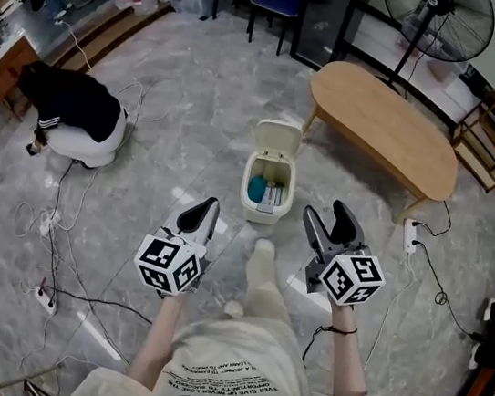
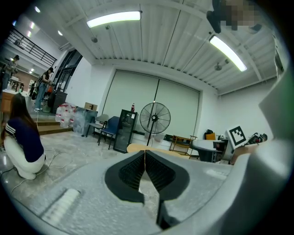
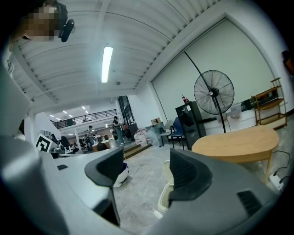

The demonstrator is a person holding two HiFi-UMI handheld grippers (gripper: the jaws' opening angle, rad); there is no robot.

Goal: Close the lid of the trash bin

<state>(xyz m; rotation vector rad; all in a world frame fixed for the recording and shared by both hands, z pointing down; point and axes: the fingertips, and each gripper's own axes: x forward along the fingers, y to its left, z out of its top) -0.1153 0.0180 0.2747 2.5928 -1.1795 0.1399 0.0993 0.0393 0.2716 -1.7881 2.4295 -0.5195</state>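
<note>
Cream plastic trash bin [image 1: 266, 195] stands on the floor just ahead of both jaws, its hinged lid [image 1: 277, 140] upright. Left gripper [image 1: 205, 214] is clenched on nothing; right gripper [image 1: 332, 222] gapes, empty. Lid looks light and stiff; best nudged at its top edge.

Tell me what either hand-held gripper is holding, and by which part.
Nothing is held: left hand-held gripper shut and empty, right hand-held gripper open and empty, both short of the trash bin.
</note>
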